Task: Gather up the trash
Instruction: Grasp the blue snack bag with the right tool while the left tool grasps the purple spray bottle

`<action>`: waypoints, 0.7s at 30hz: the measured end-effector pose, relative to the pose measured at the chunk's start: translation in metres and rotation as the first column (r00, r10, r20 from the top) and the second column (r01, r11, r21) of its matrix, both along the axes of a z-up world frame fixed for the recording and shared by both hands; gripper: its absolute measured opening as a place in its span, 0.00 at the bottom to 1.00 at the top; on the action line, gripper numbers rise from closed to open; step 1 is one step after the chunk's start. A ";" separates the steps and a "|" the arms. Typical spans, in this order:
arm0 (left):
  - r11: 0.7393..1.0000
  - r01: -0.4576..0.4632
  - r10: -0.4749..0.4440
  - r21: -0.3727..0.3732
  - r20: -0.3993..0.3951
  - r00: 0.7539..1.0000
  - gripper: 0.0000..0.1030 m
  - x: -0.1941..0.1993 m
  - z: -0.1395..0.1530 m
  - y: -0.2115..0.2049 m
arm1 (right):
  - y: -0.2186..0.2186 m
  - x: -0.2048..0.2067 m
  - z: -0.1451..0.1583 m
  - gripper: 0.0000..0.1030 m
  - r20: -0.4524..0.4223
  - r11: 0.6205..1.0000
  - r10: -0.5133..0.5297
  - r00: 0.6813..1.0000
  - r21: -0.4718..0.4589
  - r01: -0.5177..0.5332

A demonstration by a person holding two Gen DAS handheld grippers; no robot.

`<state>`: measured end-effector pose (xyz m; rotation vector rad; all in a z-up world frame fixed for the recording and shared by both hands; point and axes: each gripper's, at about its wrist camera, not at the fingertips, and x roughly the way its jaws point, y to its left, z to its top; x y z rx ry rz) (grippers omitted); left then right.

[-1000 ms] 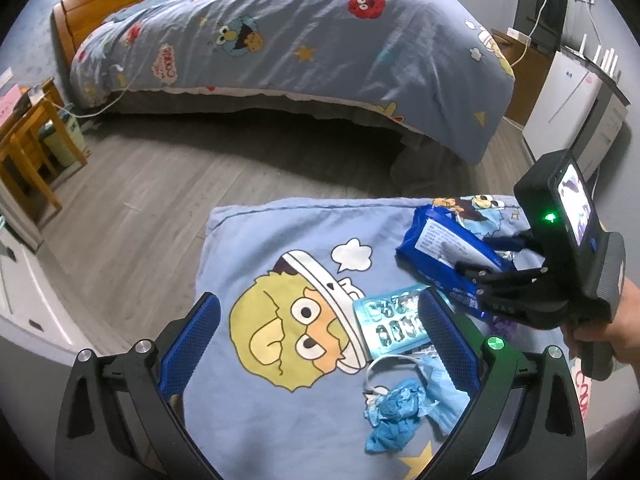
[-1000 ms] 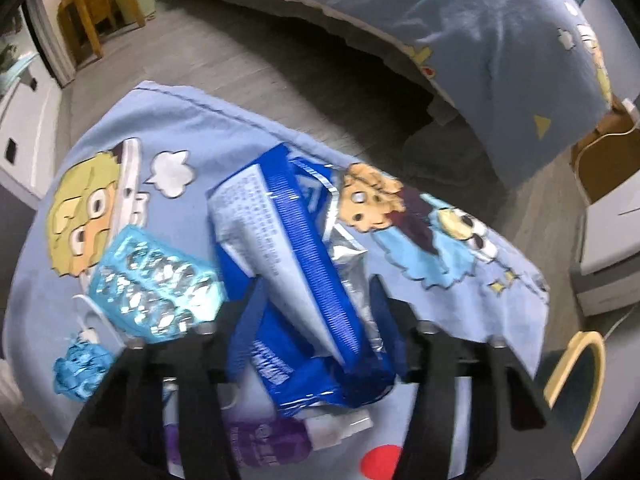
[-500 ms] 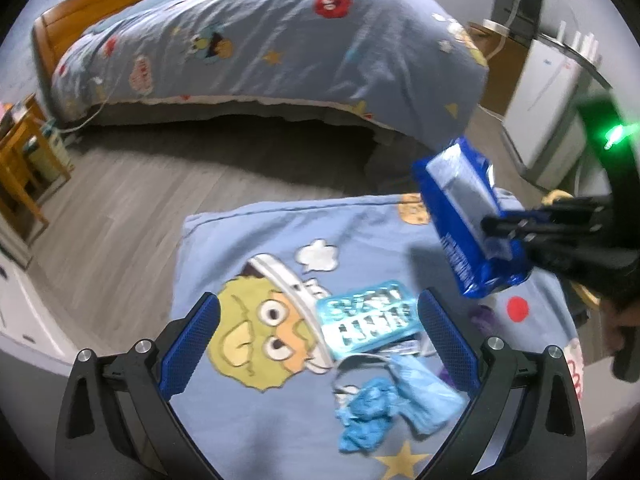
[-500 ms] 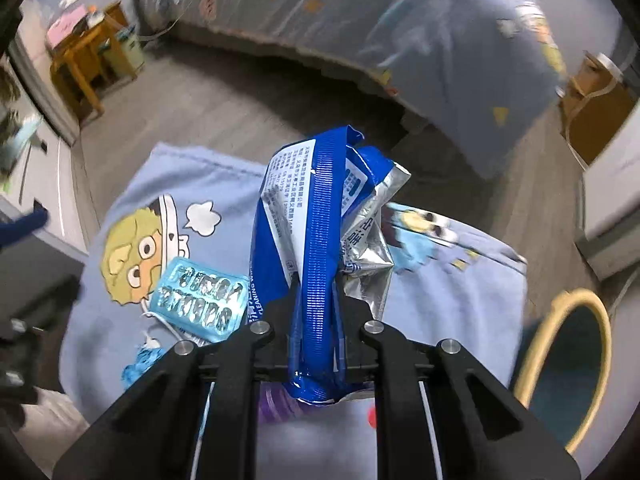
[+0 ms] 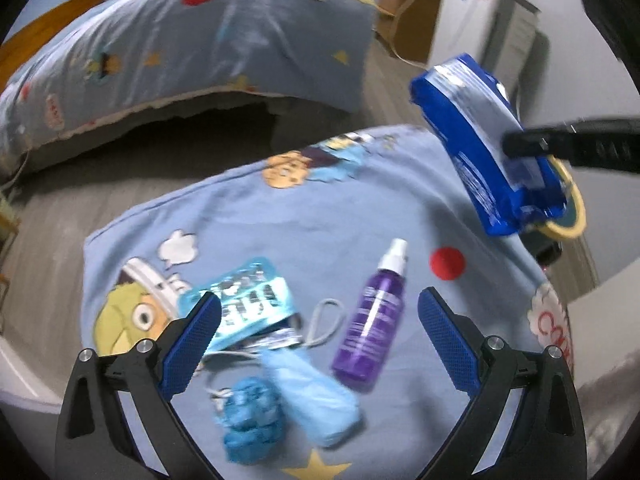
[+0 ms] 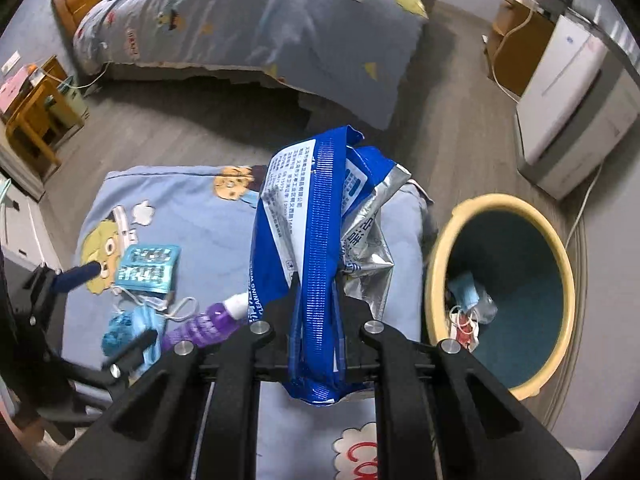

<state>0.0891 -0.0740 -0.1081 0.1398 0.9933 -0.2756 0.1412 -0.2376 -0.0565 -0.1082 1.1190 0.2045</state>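
Note:
My right gripper (image 6: 318, 292) is shut on a blue wipes packet (image 6: 312, 240) and holds it in the air above the cartoon pillow (image 6: 200, 204), left of a yellow-rimmed bin (image 6: 504, 380). The packet also shows in the left wrist view (image 5: 484, 136). My left gripper (image 5: 320, 312) is open and empty over the pillow (image 5: 320, 208). Below it lie a blister pack (image 5: 248, 300), a blue face mask (image 5: 308, 384), a crumpled blue glove (image 5: 252, 420) and a purple spray bottle (image 5: 372, 320).
The bin holds a mask and other scraps (image 6: 468, 308). A bed with a blue duvet (image 6: 260, 20) stands behind. A white appliance (image 6: 572, 104) is at the right, a wooden stool (image 6: 36, 120) at the left.
My right gripper has lifted the blue packet off the pillow and carried it right, toward the bin. The purple bottle that lay under it now shows. My left gripper has shifted right.

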 end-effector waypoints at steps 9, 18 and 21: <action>0.994 0.104 -0.101 0.044 -0.074 0.992 0.91 0.000 -0.031 -0.042 | -0.026 0.010 -0.032 0.12 -0.050 0.999 -0.050 0.998 -0.019 0.049; 0.992 0.108 -0.098 0.057 -0.161 0.982 0.48 0.011 -0.055 -0.051 | -0.027 0.015 -0.060 0.12 -0.112 0.998 -0.021 0.993 -0.054 0.015; 0.993 0.098 -0.086 0.062 -0.166 0.982 0.39 0.015 -0.059 -0.051 | -0.027 0.018 -0.069 0.13 -0.137 0.998 -0.014 0.990 -0.055 0.006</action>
